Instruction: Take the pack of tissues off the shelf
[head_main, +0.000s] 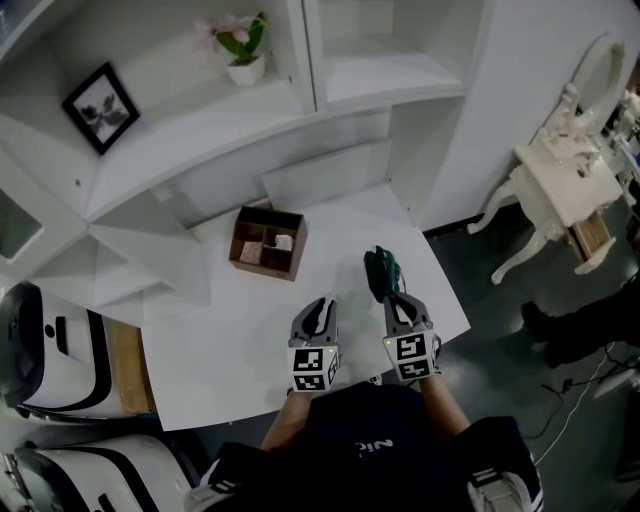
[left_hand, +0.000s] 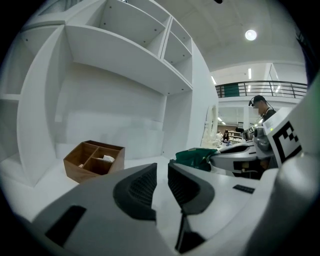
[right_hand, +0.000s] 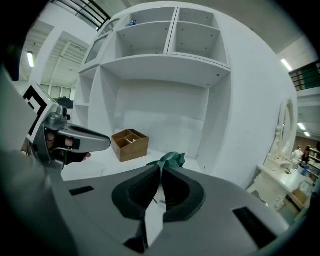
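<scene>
Shelving (head_main: 200, 125), white, open compartments, filling the head view from 9 to 1 o'clock; the bays seen from both gripper views are bare.

Counter (head_main: 225, 345), white, set against the shelving and carrying the items below.

Wooden box (right_hand: 131, 150), divided into compartments, on the counter at about 11 o'clock from both grippers and well apart from them.

Left hand-held gripper (head_main: 320, 304), over the counter, jaws at a narrow gap with nothing between them.

Right hand-held gripper (head_main: 390, 296), just beside the left one at its 3 o'clock, jaws pinched together on the near edge of the pack.

Pack of tissues (head_main: 379, 266), green and soft, at the tips of the right hand-held gripper at its 12 o'clock, over the counter and off the shelf.

Handling note: the hold looks to be on a thin edge only, so the pack may sag or swing. It is best kept pinched, moved slowly and level, and lowered until it rests flat, well in from the counter's 3 o'clock edge, before the jaws part. The left gripper is best kept clear.
</scene>
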